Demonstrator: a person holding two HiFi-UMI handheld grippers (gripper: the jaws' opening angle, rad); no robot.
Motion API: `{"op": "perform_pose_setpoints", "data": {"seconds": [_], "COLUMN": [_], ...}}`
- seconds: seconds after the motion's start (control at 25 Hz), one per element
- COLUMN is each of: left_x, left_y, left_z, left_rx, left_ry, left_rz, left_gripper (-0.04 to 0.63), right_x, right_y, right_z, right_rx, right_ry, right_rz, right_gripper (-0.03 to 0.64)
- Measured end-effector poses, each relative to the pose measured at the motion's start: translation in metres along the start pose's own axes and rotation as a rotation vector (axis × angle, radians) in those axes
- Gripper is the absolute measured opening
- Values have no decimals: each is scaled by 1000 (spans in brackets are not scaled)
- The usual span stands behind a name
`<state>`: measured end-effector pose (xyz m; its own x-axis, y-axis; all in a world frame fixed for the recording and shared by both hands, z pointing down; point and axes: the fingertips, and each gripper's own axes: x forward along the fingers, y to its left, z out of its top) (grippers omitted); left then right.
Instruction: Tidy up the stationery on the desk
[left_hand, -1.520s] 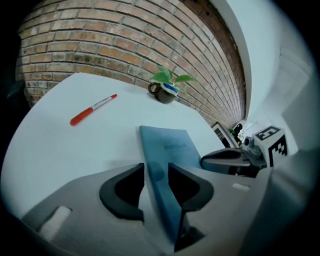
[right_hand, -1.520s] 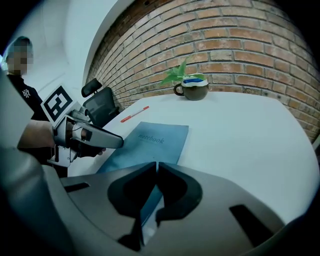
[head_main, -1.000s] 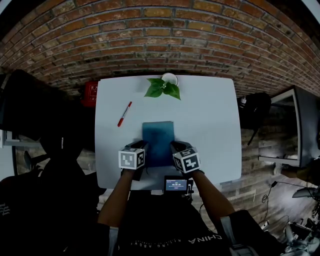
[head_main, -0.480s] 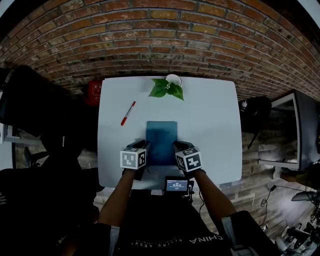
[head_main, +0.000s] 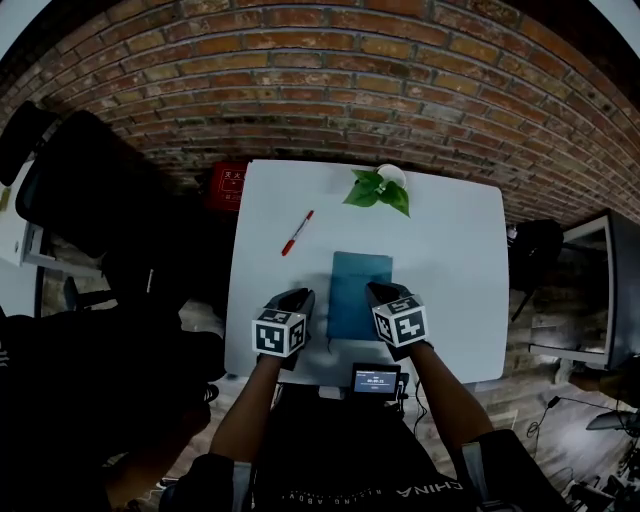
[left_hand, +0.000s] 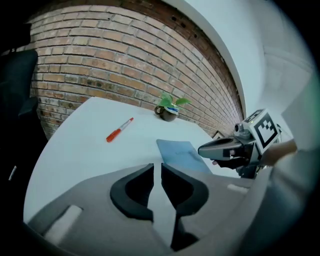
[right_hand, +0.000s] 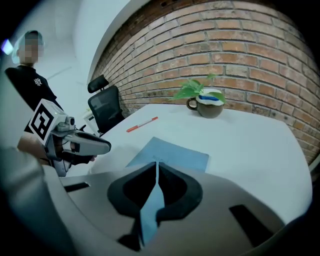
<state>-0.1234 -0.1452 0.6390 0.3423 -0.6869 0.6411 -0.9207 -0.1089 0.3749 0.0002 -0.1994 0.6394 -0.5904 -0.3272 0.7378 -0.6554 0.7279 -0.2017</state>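
Blue rectangular notebook (head_main: 360, 294) lies flat on white tabletop (head_main: 450, 260) between left tool (head_main: 300, 298) and right tool (head_main: 376, 291), both closed, holding nothing.

Desk (head_main: 450, 260) open at right — pen (head_main: 297, 233) left, seemingly potted plant (head_main: 381, 190) rearward.

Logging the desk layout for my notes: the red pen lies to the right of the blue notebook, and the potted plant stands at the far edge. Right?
Not quite. The head view shows the red pen lying to the left of the blue notebook, not the right. The potted plant does stand at the far edge.
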Motion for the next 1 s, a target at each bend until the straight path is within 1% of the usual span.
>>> {"op": "perform_pose_setpoints", "data": {"seconds": [0.28, 0.44, 0.64, 1.0], "left_x": [-20, -30, -38, -42], "left_y": [23, 41, 61, 88], "left_z": [9, 7, 8, 11], "left_rx": [25, 30, 26, 44], "left_ry": [-36, -32, -29, -11], "left_rz": [19, 24, 24, 10], "left_gripper": [54, 54, 54, 54], "right_x": [29, 52, 83, 133], "right_y": [32, 52, 69, 80], "right_z": [42, 66, 87, 115], "right_rx": [-25, -38, -17, 30], "right_ry": [-8, -10, -12, 9], "right_rz": [32, 35, 37, -27], "right_gripper": [26, 35, 44, 63]}}
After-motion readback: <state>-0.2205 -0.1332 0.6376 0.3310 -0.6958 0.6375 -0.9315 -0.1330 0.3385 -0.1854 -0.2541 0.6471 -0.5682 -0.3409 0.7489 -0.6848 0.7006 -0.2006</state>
